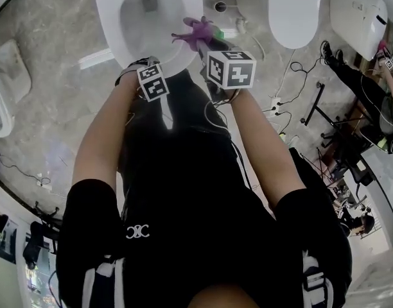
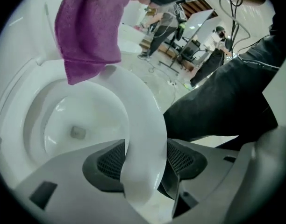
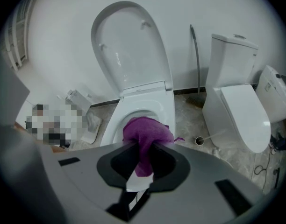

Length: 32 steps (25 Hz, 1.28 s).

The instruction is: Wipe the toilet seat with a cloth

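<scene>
The white toilet point(image 1: 116, 34) stands at the top of the head view with its lid point(image 3: 129, 45) raised against the wall. My left gripper point(image 1: 150, 69) is at the bowl's front edge; in the left gripper view its jaws point(image 2: 144, 160) are shut on the white toilet seat point(image 2: 143, 125), which runs up between the pads. A purple cloth point(image 3: 145, 136) hangs bunched from my right gripper point(image 3: 144, 157), which is shut on it. The cloth point(image 1: 198, 34) sits over the seat's front right part and hangs at the upper left as the cloth point(image 2: 87, 36) in the left gripper view.
A second toilet point(image 3: 239, 106) stands to the right, lid down, with a brush holder point(image 3: 199, 140) on the floor between the two. Another white fixture point(image 1: 360, 11) is further right. Cables point(image 1: 299, 108) and stands lie on the marble floor. People point(image 2: 157, 27) are in the background.
</scene>
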{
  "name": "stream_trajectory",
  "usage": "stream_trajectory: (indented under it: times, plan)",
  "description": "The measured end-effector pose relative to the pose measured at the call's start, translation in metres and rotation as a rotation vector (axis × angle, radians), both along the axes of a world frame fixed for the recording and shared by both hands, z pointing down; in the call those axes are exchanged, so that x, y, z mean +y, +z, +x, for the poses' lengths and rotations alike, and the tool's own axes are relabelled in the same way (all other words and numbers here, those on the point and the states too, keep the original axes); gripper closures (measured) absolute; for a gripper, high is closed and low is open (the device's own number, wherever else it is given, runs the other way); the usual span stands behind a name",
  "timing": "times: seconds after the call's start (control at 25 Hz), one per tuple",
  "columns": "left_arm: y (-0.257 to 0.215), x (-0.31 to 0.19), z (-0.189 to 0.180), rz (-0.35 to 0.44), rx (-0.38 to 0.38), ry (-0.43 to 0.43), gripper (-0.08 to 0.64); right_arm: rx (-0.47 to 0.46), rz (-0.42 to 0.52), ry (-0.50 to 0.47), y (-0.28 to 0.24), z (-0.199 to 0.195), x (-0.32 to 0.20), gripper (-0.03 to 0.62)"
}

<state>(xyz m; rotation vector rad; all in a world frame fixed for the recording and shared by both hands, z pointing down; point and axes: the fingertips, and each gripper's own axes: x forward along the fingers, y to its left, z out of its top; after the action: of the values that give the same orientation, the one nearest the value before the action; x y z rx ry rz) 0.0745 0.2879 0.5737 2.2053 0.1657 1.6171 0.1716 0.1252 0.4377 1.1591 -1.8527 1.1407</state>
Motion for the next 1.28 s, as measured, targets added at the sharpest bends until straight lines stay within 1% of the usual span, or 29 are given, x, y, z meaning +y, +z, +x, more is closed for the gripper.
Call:
stream_trajectory:
  times: [0.08, 0.16, 0.36, 0.56, 0.68, 0.88, 0.96, 1.04, 1.12, 1.2, 1.28]
  plan:
    - [0.014, 0.0, 0.0, 0.045, -0.007, -0.026, 0.299, -0.002, -0.009, -0.008, 0.013, 0.004, -0.003, 0.535]
    - [0.031, 0.001, 0.003, 0.075, -0.032, -0.033, 0.299, -0.003, -0.017, -0.011, 0.025, 0.009, -0.007, 0.534]
    - [0.063, 0.004, 0.003, 0.066, -0.121, -0.006, 0.299, -0.034, -0.023, -0.016, 0.05, 0.007, -0.007, 0.534]
    - [0.089, 0.002, 0.002, 0.085, -0.173, 0.001, 0.299, -0.043, -0.03, -0.037, 0.072, 0.004, -0.002, 0.534]
    - [0.093, 0.004, 0.001, 0.072, -0.169, 0.001, 0.296, -0.049, -0.029, -0.048, 0.076, 0.005, 0.003, 0.534]
    - [0.095, 0.006, 0.003, 0.049, -0.119, -0.005, 0.291, -0.041, 0.003, -0.066, 0.076, 0.009, 0.006, 0.534]
    - [0.096, 0.006, 0.005, 0.069, -0.099, -0.052, 0.279, -0.035, 0.043, -0.064, 0.074, 0.01, 0.0, 0.534]
    - [0.095, 0.005, 0.009, 0.106, -0.07, -0.132, 0.255, -0.026, 0.082, -0.055, 0.073, 0.012, -0.008, 0.535]
    - [0.088, 0.003, 0.013, 0.123, -0.025, -0.218, 0.233, -0.022, 0.113, -0.054, 0.073, 0.011, -0.018, 0.534]
    - [0.072, -0.003, 0.021, 0.111, 0.047, -0.326, 0.233, -0.024, 0.143, -0.059, 0.072, 0.008, -0.03, 0.534]
    - [0.048, -0.012, 0.032, 0.094, 0.138, -0.434, 0.233, -0.022, 0.17, -0.06, 0.072, 0.008, -0.04, 0.535]
